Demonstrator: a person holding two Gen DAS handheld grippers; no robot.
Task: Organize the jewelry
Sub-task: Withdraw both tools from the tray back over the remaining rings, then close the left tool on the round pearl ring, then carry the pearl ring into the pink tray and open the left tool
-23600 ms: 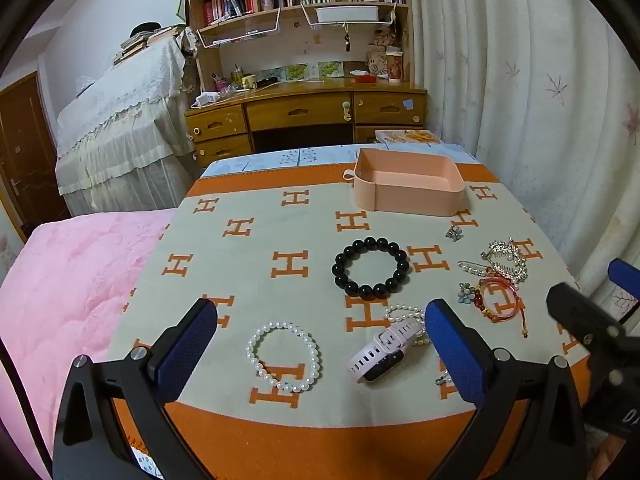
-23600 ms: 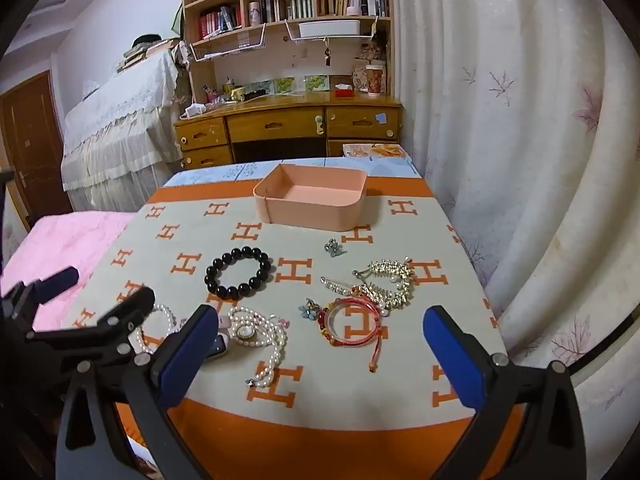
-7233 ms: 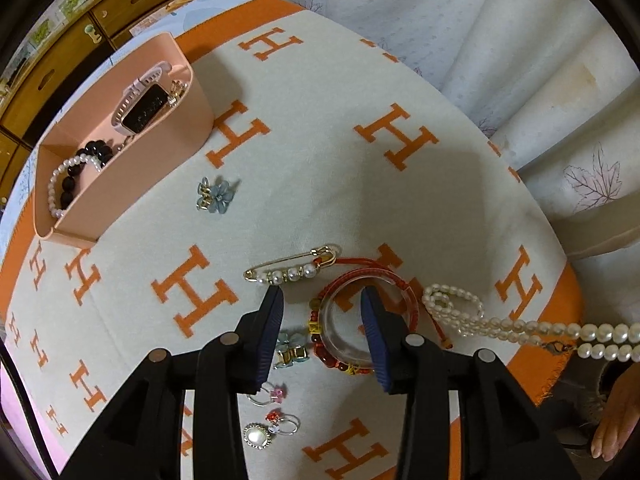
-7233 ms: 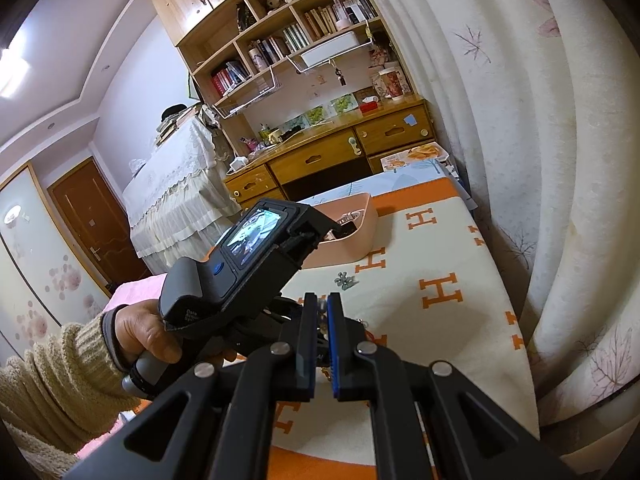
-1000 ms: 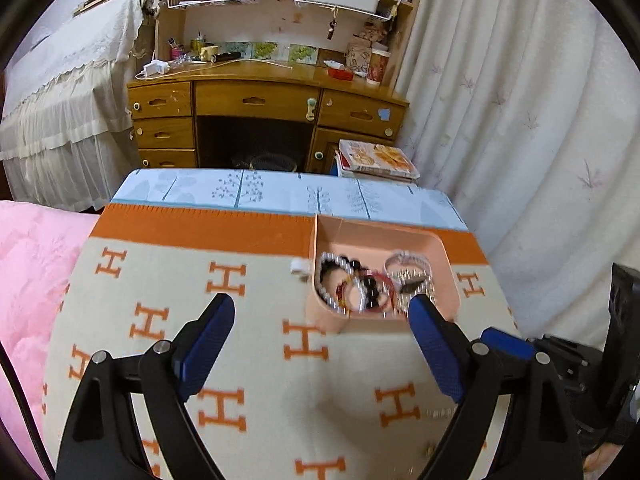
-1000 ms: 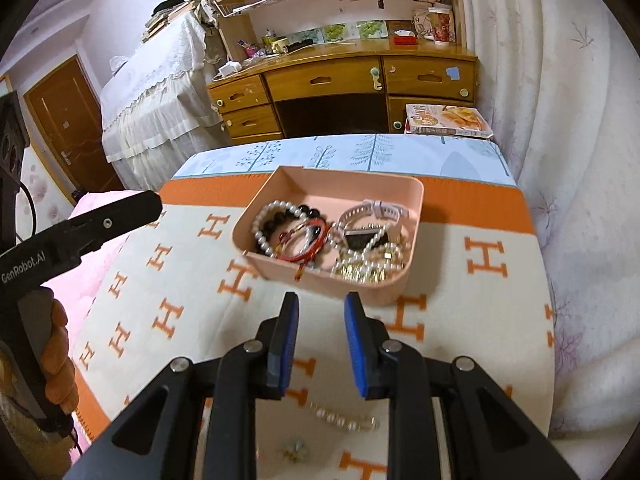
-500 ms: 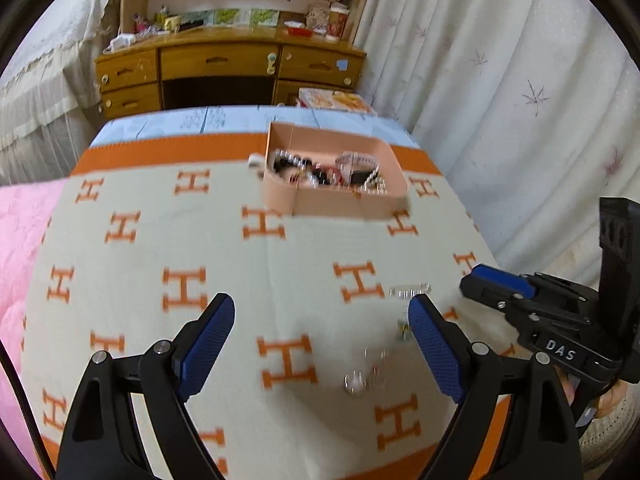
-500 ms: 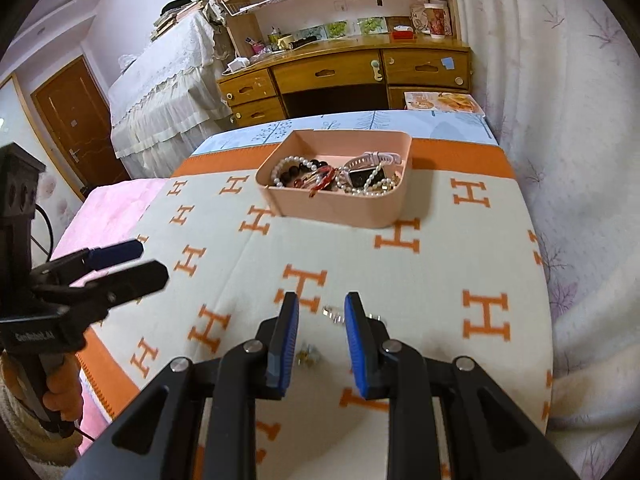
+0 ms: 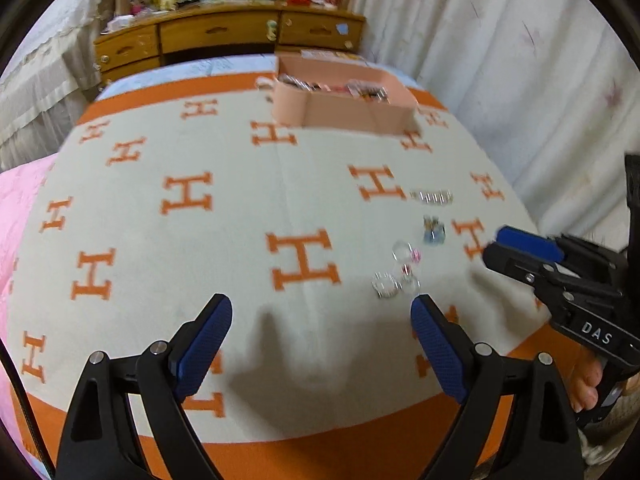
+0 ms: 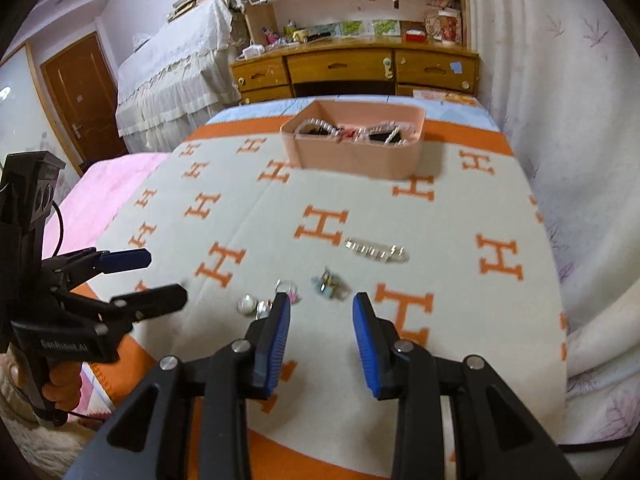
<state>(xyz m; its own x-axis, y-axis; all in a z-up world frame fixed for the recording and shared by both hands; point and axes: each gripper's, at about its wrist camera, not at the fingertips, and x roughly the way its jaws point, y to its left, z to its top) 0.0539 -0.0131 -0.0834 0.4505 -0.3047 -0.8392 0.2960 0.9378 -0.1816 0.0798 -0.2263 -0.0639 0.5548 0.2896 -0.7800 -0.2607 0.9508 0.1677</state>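
Observation:
A pink tray [image 9: 344, 110] [image 10: 356, 156] at the far side of the H-patterned blanket holds bracelets, pearls and a watch. Loose pieces lie near the front: a pearl pin brooch [image 9: 432, 197] [image 10: 376, 251], a blue flower clip [image 9: 434, 232] [image 10: 329, 282], and small earrings and a ring [image 9: 394, 276] [image 10: 264, 302]. My left gripper [image 9: 320, 340] is open and empty, low over the blanket, left of the earrings. My right gripper [image 10: 322, 332] is open and empty just in front of the flower clip; it also shows in the left wrist view [image 9: 524, 248].
The blanket [image 10: 248, 208] covers a table, with its front orange edge near both grippers. White curtains [image 10: 560, 80] hang close on the right. A wooden desk [image 10: 352, 68] and a covered bed [image 10: 172, 76] stand beyond. A pink quilt [image 9: 16, 200] lies at the left.
Both grippers have drawn back from the tray toward the front of the table and dropped lower. The right gripper's jaws have opened wider. The loose pieces now lie close ahead.

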